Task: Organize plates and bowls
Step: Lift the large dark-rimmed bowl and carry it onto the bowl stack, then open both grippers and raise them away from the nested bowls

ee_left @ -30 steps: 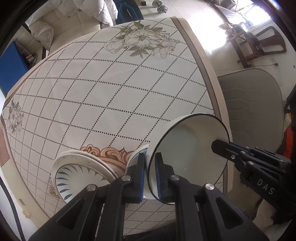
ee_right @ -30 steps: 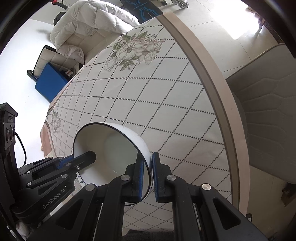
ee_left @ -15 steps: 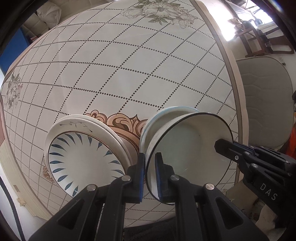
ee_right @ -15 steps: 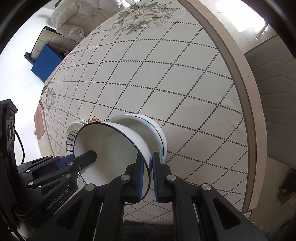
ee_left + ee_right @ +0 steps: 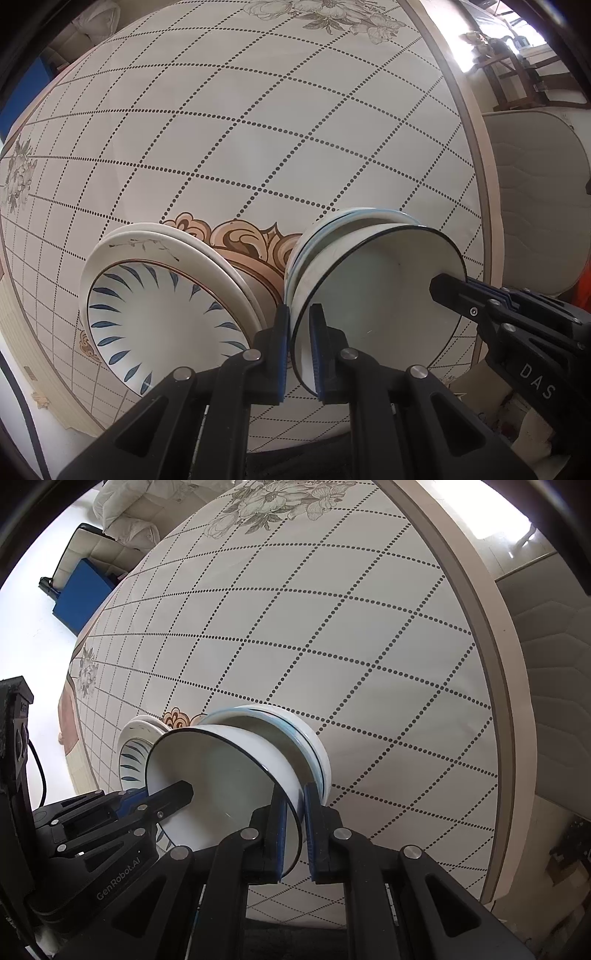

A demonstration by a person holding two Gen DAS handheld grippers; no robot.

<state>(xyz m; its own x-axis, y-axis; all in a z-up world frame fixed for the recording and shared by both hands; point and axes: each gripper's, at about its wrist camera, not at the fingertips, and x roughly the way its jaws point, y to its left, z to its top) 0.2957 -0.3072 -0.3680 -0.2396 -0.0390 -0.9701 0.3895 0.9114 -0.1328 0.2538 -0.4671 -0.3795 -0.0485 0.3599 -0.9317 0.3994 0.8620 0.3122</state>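
A white bowl with a thin black rim (image 5: 380,295) (image 5: 221,775) hangs between both grippers. My left gripper (image 5: 300,350) is shut on its near-left rim. On the opposite rim my right gripper (image 5: 294,834) is shut too, and it shows in the left wrist view (image 5: 448,286). The bowl sits low over a stack of blue-rimmed bowls (image 5: 332,229) (image 5: 295,727); whether it touches them I cannot tell. To the left lies a stack of plates (image 5: 159,302) (image 5: 135,746), the top one white with blue leaf marks.
All stands on a round table (image 5: 258,129) (image 5: 332,646) under a diamond-patterned cloth with flower prints. A grey padded chair (image 5: 535,192) (image 5: 554,664) stands past the right edge. A sofa (image 5: 122,520) and a blue box (image 5: 79,594) lie beyond the far side.
Both grippers came down and forward with the bowl. The blue-rimmed bowl stack and the plates came fully into view beneath it, and the bowl now sits close over the bowl stack.
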